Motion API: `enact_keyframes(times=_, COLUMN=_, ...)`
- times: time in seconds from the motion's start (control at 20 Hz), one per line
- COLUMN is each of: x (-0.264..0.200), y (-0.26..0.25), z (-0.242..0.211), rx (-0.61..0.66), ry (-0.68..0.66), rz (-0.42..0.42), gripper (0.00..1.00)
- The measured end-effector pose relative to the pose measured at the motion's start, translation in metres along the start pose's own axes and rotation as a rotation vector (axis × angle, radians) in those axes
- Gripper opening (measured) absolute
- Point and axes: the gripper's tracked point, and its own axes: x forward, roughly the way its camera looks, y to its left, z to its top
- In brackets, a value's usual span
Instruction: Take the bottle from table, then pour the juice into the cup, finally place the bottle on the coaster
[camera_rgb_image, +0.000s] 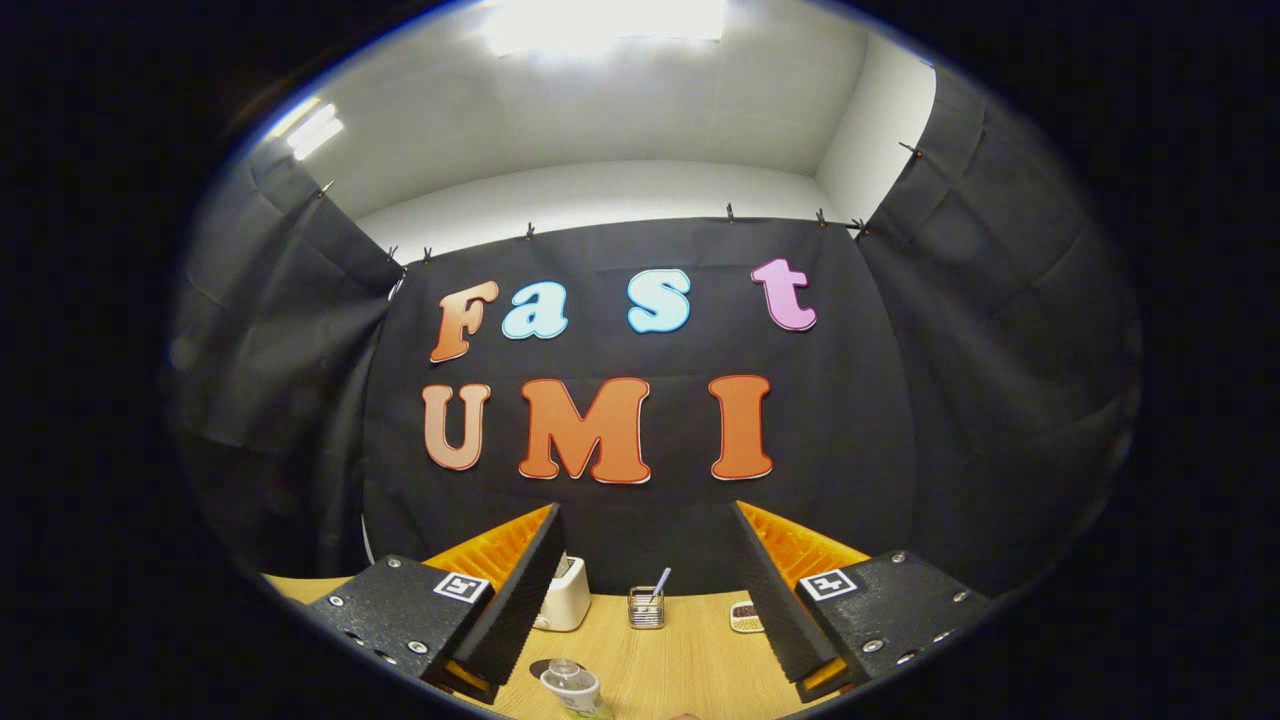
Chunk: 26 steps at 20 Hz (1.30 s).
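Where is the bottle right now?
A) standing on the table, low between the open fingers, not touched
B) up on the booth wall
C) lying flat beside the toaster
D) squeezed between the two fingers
A: the bottle stands upright on the wooden table, its cap showing low between the fingers of the hand-held gripper, which are spread wide and touch nothing.

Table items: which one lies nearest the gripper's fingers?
The bottle, standing between the open gripper's fingers, close in. The white toaster, wire holder and small dish sit farther back by the wall.
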Motion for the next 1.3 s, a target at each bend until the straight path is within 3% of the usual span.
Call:
enact_keyframes(times=0.5, x=-0.012, y=0.045, z=-0.065, rx=-0.104, ry=0.024, rz=0.087, gripper=0.97)
enact_keyframes(times=0.8, x=-0.02, y=0.068, z=-0.136, rx=-0.056, ry=0.15, rz=0.17, gripper=0.97)
enact_keyframes(times=1.3, x=-0.031, y=0.063, z=-0.256, rx=0.004, ry=0.34, rz=0.129, gripper=0.97)
